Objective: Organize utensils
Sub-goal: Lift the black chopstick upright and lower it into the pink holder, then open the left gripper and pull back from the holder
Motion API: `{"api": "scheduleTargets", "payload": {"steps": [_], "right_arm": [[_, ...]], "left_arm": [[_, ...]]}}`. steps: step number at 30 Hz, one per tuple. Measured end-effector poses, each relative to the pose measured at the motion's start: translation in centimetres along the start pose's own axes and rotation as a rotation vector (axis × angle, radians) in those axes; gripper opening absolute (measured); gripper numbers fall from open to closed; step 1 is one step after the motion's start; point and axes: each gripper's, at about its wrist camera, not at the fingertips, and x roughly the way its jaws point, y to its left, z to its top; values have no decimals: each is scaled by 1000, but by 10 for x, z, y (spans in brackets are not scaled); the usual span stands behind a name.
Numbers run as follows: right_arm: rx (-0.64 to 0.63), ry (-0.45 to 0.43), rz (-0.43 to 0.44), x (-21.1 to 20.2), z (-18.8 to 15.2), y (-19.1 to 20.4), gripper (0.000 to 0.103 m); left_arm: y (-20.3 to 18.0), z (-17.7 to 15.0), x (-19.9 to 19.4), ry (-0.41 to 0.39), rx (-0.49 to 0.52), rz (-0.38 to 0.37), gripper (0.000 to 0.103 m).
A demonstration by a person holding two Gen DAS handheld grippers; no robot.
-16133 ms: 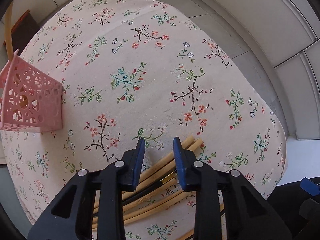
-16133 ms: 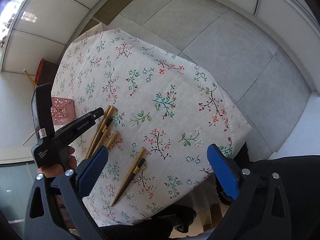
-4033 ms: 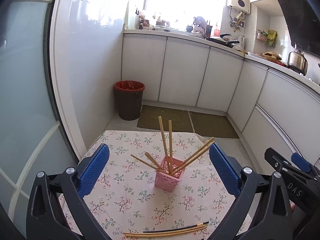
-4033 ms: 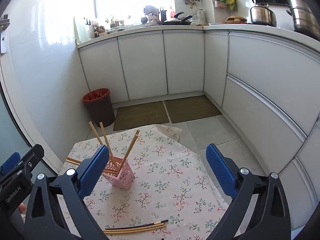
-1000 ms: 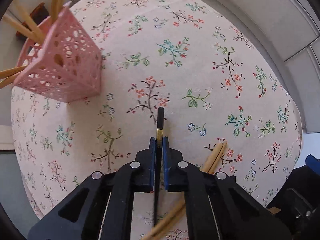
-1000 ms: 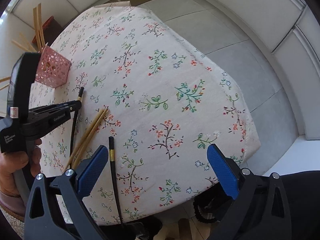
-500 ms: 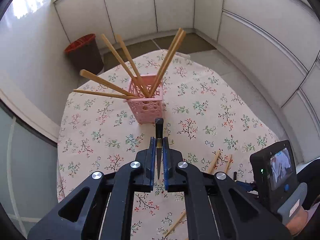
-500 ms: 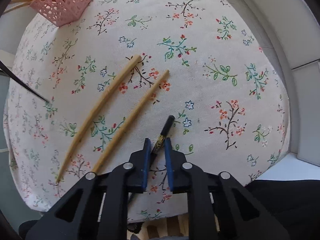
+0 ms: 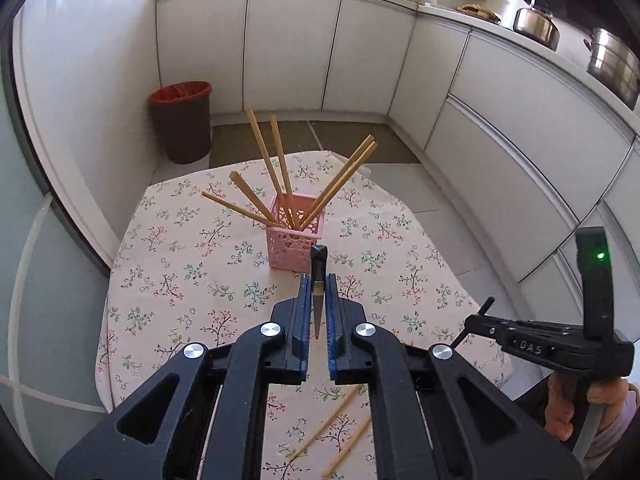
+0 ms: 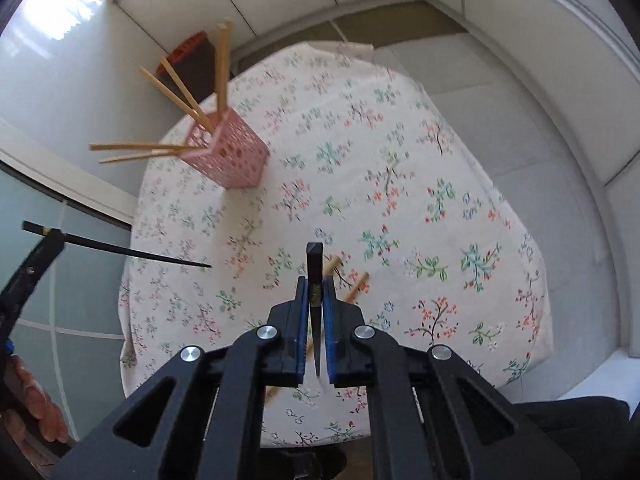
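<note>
A pink perforated holder [image 9: 295,236] stands mid-table with several bamboo chopsticks [image 9: 267,166] leaning out of it; it also shows in the right wrist view [image 10: 234,156]. My left gripper [image 9: 317,284] is shut on a black chopstick [image 9: 318,268], held above the table just short of the holder. My right gripper [image 10: 315,286] is shut on a second black chopstick [image 10: 314,264], lifted above the table's near part. Two bamboo chopsticks [image 9: 326,426] lie on the cloth near the front edge, partly hidden behind my right gripper in the right wrist view [image 10: 360,284].
The floral tablecloth [image 9: 180,264] covers a small table with rounded edges. A red-lined bin [image 9: 182,120] stands on the floor beyond it. White cabinets [image 9: 360,48] run along the back and right. The left-hand chopstick [image 10: 132,252] juts into the right wrist view.
Both grippers have risen from the table, each with a black chopstick. The right one lifted its chopstick off the cloth. The left one stays above the table near the holder.
</note>
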Motion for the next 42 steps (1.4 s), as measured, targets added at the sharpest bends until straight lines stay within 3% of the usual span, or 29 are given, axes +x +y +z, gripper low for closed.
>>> {"api": "scheduleTargets", "payload": {"steps": [8,13,21,27,29,37,42], "right_arm": [[-121,-228,79,-83,67,54,7],[-175,-313,100,-102,106,85,7],[-204,-316,119,-74,140,105,7],[-206,-289,121,-41,147,111,7],[-210,-283,113,-33,147,113,7],[-231,-270,87,-13,146,124,7],[-239,-258,75,0,147,133,7]], "left_arm": [[6,45,-27,-86,-38,-3,6],[5,82,-29,-138,-41,8,6],[14,114,11,-141,-58,60,6],[28,108,68,-79,-80,80,7],[33,103,76,-77,-98,63,13],[61,102,40,-199,-229,23,20],[69,100,29,-223,-242,39,21]]}}
